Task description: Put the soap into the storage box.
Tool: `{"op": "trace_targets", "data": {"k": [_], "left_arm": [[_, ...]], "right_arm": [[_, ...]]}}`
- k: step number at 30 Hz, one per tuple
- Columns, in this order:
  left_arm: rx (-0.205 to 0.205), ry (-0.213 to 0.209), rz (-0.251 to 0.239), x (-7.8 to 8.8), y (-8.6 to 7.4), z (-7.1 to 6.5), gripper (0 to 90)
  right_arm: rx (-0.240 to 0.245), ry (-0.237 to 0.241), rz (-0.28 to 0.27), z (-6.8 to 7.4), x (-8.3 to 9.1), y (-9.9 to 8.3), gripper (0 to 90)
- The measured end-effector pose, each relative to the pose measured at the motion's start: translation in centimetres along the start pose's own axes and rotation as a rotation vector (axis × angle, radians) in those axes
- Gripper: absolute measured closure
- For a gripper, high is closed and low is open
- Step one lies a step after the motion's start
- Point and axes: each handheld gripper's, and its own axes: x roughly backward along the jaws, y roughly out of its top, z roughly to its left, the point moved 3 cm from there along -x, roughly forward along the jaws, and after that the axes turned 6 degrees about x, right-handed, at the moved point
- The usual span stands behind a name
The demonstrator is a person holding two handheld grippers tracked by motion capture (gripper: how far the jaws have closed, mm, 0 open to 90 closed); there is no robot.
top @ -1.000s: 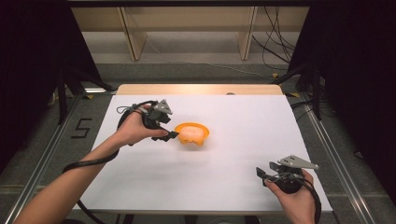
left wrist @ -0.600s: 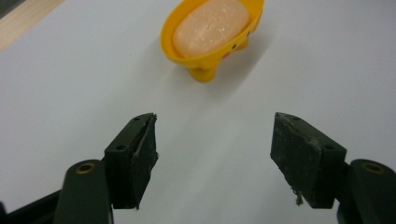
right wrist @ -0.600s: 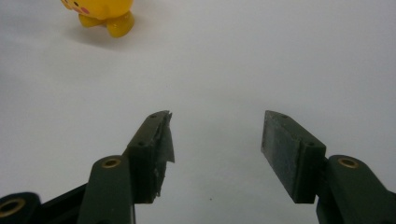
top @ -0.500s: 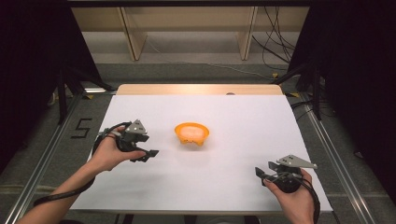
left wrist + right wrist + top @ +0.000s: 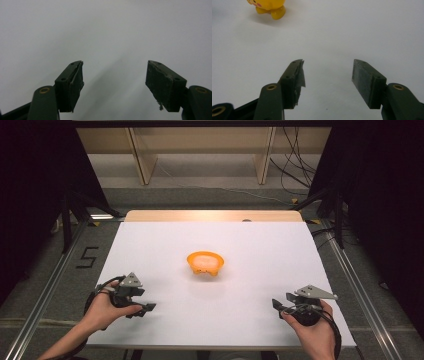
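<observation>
Two grippers in play, both with jaws apart and nothing between them. In the high view we saw the left gripper (image 5: 148, 308) at lower left of the frame, held in the left hand (image 5: 102, 309) low over the white table (image 5: 260, 255), tips pointing toward frame right. The right gripper (image 5: 276, 303) sat at lower right in the right hand (image 5: 312, 332), tips pointing toward frame left.

The orange bowl (image 5: 205, 262) stood near frame centre on the table, upright, something pale inside it that we couldn't make out. It was well apart from both grippers, roughly between them and farther up the frame.

In the left gripper view we saw the left gripper (image 5: 114, 75) over plain white surface, wide gap, pads worn at the edges. In the right gripper view the right gripper (image 5: 327, 72) showed the same wide gap, and the bowl (image 5: 269, 7) showed at upper left of the frame, cut off by the top edge: yellow-orange, standing on small rounded feet, far from the jaws.
</observation>
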Motion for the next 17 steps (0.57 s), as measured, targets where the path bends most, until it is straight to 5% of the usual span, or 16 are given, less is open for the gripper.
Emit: {"op": "trace_targets", "data": {"k": [2,8,17], "left_arm": [[0.029,0.007,0.006,0.2,-1.0,0.2,29.9],[0.118,0.017,-0.081,0.8,-2.6,0.5,30.1],[0.115,0.044,-0.076,0.8,-2.8,0.9,29.9]], "right_arm": [[-0.042,0.017,0.012,0.3,-0.1,0.0,42.9],[-0.003,0.019,0.008,0.2,-0.2,0.1,43.0],[-0.013,0.029,0.017,0.1,-0.3,0.0,43.0]]}}
